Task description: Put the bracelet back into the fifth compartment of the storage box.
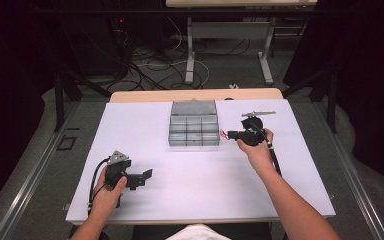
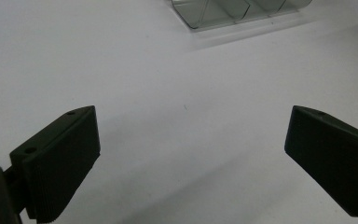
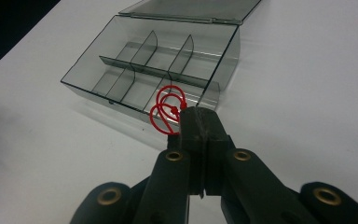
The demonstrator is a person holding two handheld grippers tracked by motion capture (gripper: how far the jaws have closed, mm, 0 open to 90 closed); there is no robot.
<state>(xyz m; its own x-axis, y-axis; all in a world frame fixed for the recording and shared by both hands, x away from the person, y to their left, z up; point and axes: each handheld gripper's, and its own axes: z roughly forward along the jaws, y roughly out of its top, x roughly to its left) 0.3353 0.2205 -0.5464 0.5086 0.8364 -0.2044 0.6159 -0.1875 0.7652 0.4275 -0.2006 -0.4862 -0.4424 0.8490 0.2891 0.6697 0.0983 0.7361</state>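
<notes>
Red looped wire (image 3: 168, 109) sits pinched at the tip of the right gripper (image 3: 196, 122), whose two black jaws are pressed fully together in its own view; we cannot tell what kind of part the loops belong to. In the high view we see the same right gripper (image 1: 231, 134) in the person's right hand (image 1: 256, 150), pointing leftward toward the organiser box, with the red loops (image 1: 223, 133) just off the box's right side and above the white table sheet (image 1: 190, 180).

Nearest the person, the left gripper (image 1: 147, 176) rests low over the sheet in the left hand (image 1: 109, 192). Its own view shows both jaws standing wide apart with bare white surface (image 2: 186, 121) between them; it holds nothing and touches nothing that we can see.

Farther back, the clear smoke-tinted compartment box (image 3: 154, 65) lies open on the sheet, lid (image 3: 193, 10) folded flat behind it. Dividers split it into small cells; those we can see are empty. A corner of the box (image 2: 233, 11) appears at the top of the left gripper view.
</notes>
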